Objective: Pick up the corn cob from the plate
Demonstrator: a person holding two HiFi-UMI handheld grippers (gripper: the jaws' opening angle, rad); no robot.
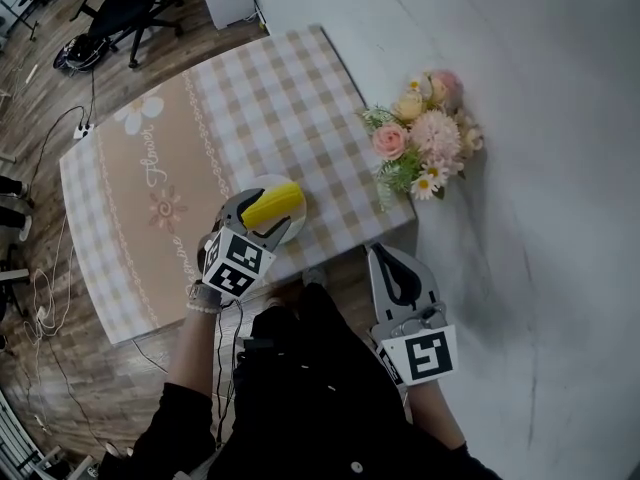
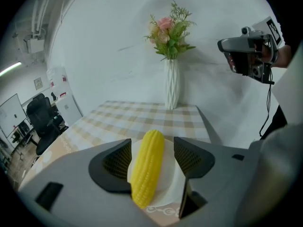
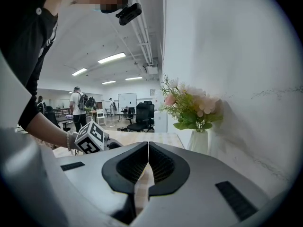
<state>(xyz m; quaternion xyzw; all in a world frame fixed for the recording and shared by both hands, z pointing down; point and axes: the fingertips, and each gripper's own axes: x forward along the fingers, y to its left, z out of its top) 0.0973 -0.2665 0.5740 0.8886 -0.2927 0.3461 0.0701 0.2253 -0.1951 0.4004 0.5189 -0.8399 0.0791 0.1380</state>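
Note:
A yellow corn cob [image 1: 272, 206] lies on a small white plate [image 1: 297, 230] near the front edge of the checked table [image 1: 260, 98]. My left gripper [image 1: 265, 217] stands open and straddles the cob. In the left gripper view the corn cob [image 2: 147, 167] runs lengthwise between the two black pads [image 2: 117, 161], with plate [image 2: 171, 186] showing on both sides of it. My right gripper [image 1: 381, 252] hangs shut and empty off the table's right front corner. In the right gripper view my right gripper [image 3: 148, 148] has its jaws meeting at the tips.
A white vase of pink and cream flowers [image 1: 420, 133] stands at the table's right edge against the white wall. Office chairs [image 1: 130, 8] and cables [image 1: 45, 288] occupy the wooden floor to the left. People stand far off in the room [image 3: 78, 109].

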